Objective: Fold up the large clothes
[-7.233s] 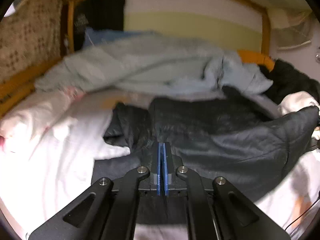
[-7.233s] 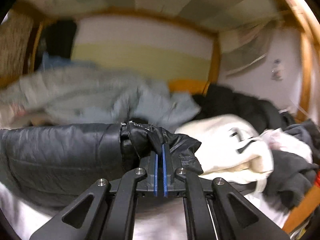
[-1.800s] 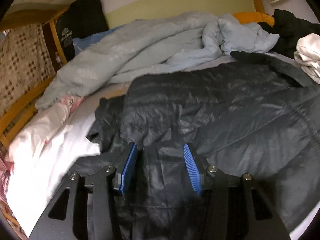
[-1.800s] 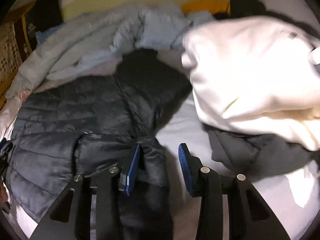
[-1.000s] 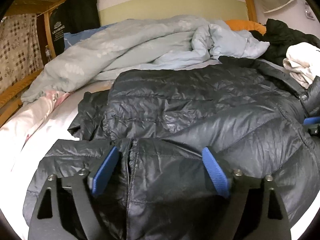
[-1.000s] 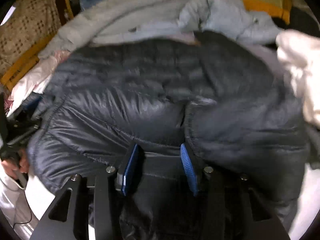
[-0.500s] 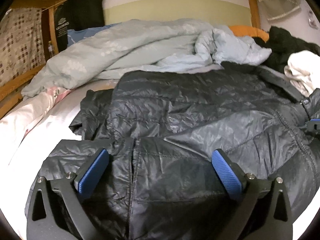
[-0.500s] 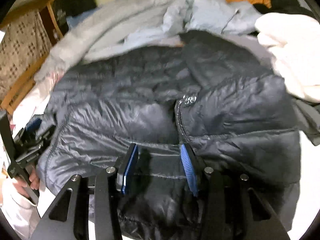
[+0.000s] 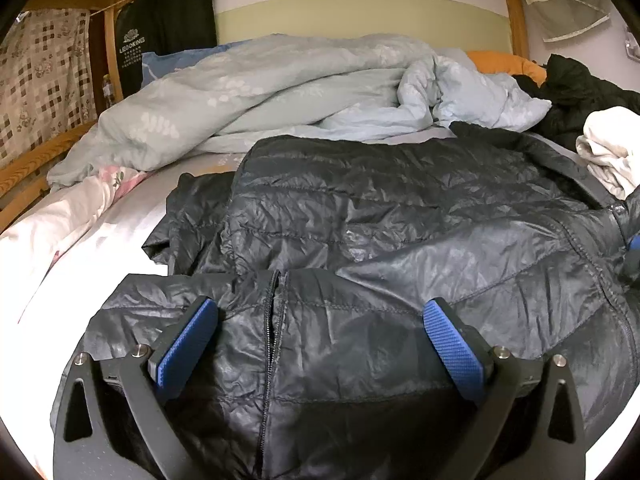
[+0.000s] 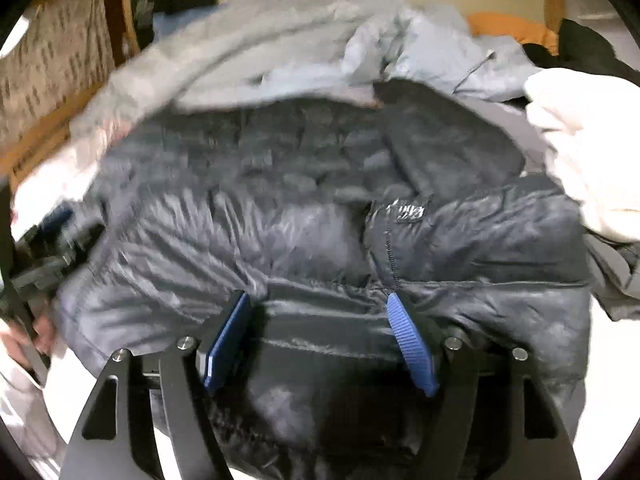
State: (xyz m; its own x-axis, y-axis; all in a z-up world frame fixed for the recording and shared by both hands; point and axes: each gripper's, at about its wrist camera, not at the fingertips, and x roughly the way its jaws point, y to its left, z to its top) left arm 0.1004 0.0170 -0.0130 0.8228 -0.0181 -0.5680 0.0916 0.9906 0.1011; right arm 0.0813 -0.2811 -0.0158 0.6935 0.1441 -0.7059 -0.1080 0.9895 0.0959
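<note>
Left gripper: we are holding the left gripper point(image 9: 320, 344) with its blue pads spread wide, gripping nothing, low over the near edge of the jacket.
Left pads: one blue pad point(image 9: 188, 344) is sitting left of the zipper, the other to the right; whether they are touching the fabric we cannot tell.
Right gripper: we are keeping the right gripper point(image 10: 320, 340) open as well, pads apart and gripping nothing, over a dark fold of the jacket's near edge; this view is blurred.
Jacket: the dark quilted puffer jacket point(image 9: 400, 216) is lying spread across the bed, its front folded back so the shiny lining is facing up nearest us.
Zipper: the zipper point(image 9: 274, 320) is running away from us between the left pads; in the right wrist view a second seam line point(image 10: 390, 252) is rising toward a small label.
Sleeve: a crumpled sleeve point(image 9: 188, 216) is sticking out on the jacket's left side.
Bed sheet: we are seeing pale sheet point(image 9: 100, 240) beside the jacket on the left.
Duvet: a light blue duvet point(image 9: 280, 92) is lying bunched just beyond the jacket.
White garment: a cream garment point(image 10: 588, 140) is resting against the jacket's right side.
Black clothes: a dark heap point(image 9: 580, 88) is sitting behind the cream garment.
Orange pillow: an orange pillow point(image 9: 504, 64) is peeking out behind the duvet.
</note>
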